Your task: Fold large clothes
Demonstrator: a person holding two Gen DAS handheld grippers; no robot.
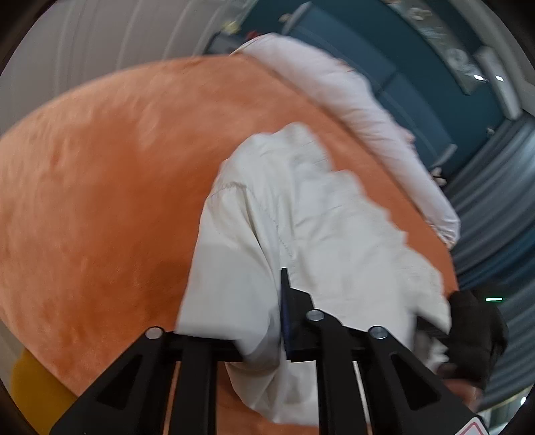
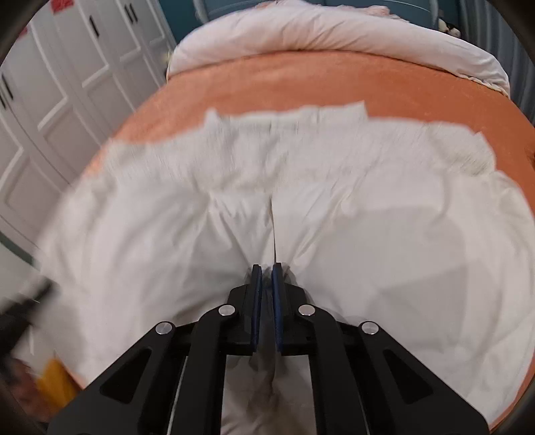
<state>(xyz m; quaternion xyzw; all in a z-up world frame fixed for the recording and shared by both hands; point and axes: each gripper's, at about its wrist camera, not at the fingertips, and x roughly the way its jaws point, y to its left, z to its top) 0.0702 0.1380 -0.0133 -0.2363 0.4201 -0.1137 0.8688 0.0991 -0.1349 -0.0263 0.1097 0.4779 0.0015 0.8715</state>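
A large white garment (image 2: 167,217) lies spread and wrinkled across the orange bed cover (image 2: 301,83). My right gripper (image 2: 266,271) is shut on a raised fold at the garment's near edge, with cloth pinched between its blue pads. In the left wrist view the same white garment (image 1: 301,207) is bunched, and it drapes over my left gripper (image 1: 282,277), which is shut on the cloth; one of its fingers is hidden under the fabric. A dark blurred shape (image 1: 474,334) at the cloth's right edge looks like the other gripper.
A white duvet (image 2: 317,30) is rolled up along the far end of the bed. White wardrobe doors (image 2: 50,83) stand to the left. A teal wall (image 1: 384,67) lies beyond the bed. Something yellow (image 2: 55,381) sits low by the bed's near edge.
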